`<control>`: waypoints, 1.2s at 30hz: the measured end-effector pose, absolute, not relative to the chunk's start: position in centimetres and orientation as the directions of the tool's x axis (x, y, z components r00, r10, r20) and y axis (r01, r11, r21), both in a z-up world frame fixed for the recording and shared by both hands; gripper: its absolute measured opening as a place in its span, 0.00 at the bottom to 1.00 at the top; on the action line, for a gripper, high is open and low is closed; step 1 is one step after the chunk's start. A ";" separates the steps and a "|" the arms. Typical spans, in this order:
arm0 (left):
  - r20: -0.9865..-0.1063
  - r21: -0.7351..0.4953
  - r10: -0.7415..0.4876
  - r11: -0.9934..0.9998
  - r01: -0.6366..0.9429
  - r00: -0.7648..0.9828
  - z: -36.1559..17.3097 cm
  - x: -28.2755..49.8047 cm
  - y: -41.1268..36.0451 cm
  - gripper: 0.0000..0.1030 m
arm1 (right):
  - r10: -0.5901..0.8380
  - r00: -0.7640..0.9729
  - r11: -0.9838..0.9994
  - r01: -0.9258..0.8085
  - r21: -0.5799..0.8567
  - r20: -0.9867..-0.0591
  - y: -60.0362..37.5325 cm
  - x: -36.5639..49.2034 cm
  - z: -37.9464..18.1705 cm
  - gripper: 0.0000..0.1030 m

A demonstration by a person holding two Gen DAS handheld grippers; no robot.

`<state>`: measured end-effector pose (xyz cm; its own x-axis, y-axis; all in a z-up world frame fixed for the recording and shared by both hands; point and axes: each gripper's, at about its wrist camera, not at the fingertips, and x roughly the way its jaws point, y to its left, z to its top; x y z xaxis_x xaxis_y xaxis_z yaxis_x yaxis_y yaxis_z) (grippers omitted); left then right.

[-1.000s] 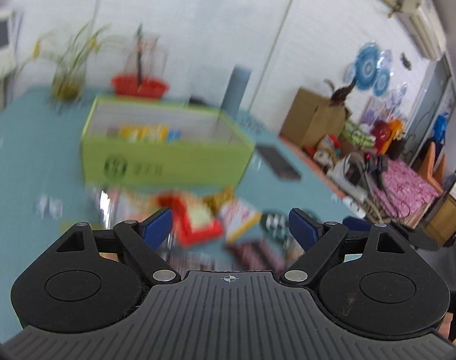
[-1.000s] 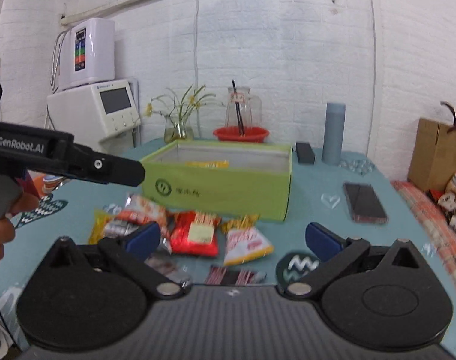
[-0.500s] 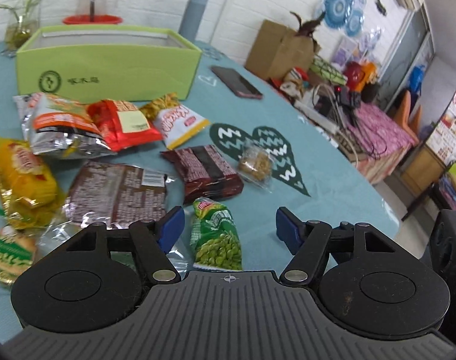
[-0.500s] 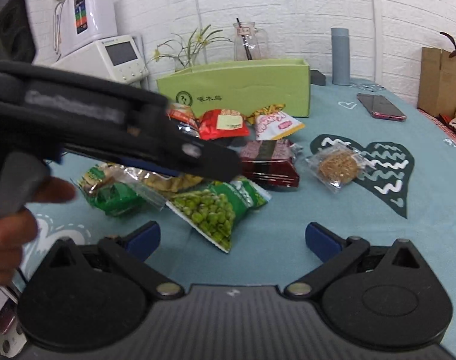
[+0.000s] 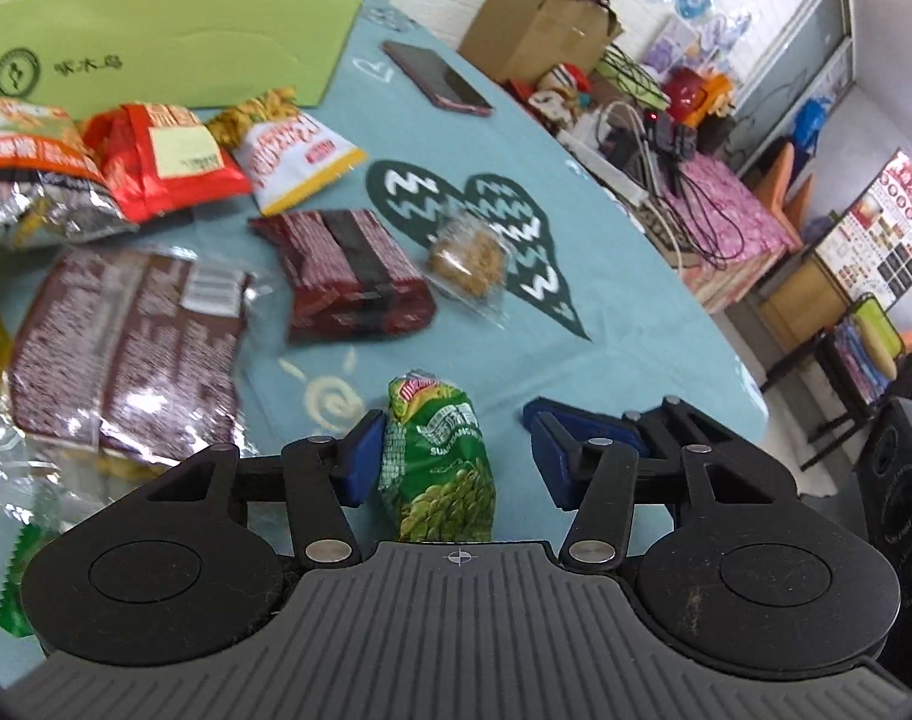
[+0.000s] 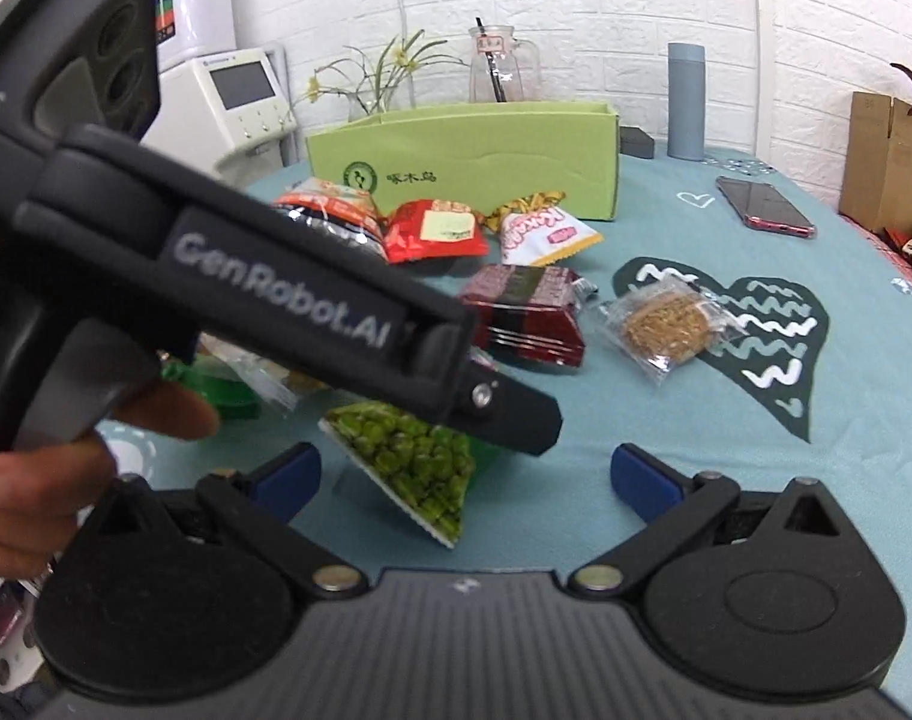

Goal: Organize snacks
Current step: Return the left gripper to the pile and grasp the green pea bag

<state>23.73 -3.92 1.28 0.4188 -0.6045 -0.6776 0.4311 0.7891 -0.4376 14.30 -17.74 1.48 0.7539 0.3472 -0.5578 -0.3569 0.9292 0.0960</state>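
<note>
The green pea packet [image 5: 437, 463] is straddled on the counter [image 5: 606, 324] by the left hand-held gripper [image 5: 450, 459], jaws apart; the right hand-held gripper [image 6: 465, 483] is held open, empty. If closed off-centre, the slippery packet could be squeezed out.

"GenRobot.AI" runs in grey letters along the left gripper [image 6: 360, 324] body, at 9 o'clock in the right wrist view. The pea bag [image 5: 438, 462] reads "SUAN XIANG", near 6 o'clock. Chinese characters mark the green box [image 6: 468, 162], unreadable.
</note>
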 end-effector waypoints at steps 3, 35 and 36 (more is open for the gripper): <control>-0.678 -0.435 -0.601 0.793 0.427 0.423 1.4 23.2 -4.0 0.34 | 0.329 0.762 0.935 -0.344 0.083 -0.558 -18.4 13.5 1.7 0.99; -0.572 -0.460 -0.660 0.750 0.475 0.488 8.1 27.0 -3.3 0.04 | 0.333 0.833 0.932 -0.362 0.019 -0.441 -17.3 17.4 8.1 0.61; -0.555 -0.458 -0.660 0.751 0.476 0.507 9.2 28.2 -3.1 0.04 | 0.335 0.843 0.928 -0.372 -0.006 -0.422 -17.1 18.8 9.1 0.61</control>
<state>28.25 -3.08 9.19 0.5067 -0.6596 -0.5552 0.4761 0.7509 -0.4576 18.79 -17.12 9.13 0.8425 0.3352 -0.4217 -0.3722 0.9281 -0.0058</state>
